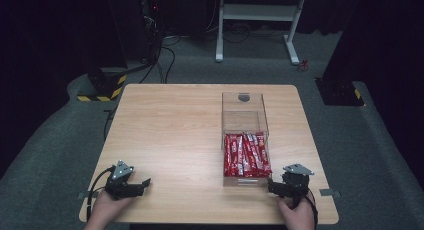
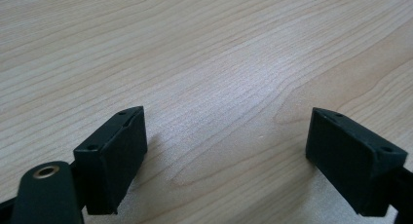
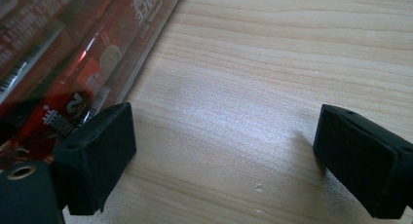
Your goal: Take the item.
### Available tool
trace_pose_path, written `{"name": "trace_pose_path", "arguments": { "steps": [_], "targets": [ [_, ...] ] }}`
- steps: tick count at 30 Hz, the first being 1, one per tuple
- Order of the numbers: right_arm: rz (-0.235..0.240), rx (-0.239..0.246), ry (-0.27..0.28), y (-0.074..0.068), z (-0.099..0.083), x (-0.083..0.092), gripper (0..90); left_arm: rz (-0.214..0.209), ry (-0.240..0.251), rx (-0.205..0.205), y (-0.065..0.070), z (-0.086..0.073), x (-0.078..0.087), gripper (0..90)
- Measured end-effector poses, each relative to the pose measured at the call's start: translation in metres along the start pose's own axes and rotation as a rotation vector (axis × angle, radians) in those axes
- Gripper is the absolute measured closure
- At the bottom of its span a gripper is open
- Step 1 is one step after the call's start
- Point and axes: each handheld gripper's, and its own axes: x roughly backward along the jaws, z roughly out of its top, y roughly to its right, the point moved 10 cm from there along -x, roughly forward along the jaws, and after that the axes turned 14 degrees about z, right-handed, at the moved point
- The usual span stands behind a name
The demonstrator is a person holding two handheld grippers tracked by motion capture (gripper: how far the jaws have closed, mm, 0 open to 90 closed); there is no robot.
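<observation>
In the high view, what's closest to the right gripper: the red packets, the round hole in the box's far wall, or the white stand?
1. Red packets, just beside the right gripper.
2. Round hole, at the clear box's far end.
3. White stand, on the floor beyond the table.

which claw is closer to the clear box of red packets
Right. The right claw sits at the near right corner of the clear box holding the red packets, jaws open. The left claw rests far across the table, also open.

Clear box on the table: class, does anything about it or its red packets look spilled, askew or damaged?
Nothing stands out. The clear box sits upright on the table, and the red packets lie packed inside its near end; none have spilled.
</observation>
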Motion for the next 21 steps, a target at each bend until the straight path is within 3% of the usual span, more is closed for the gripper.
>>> {"name": "trace_pose_path", "arguments": {
  "steps": [21],
  "targets": [
    [0.005,0.008,0.0,0.0002,0.0004,-0.0003,8.2,0.024,-0.018,0.028,-0.0015,0.0013,0.0016,20.9]
  ]
}}
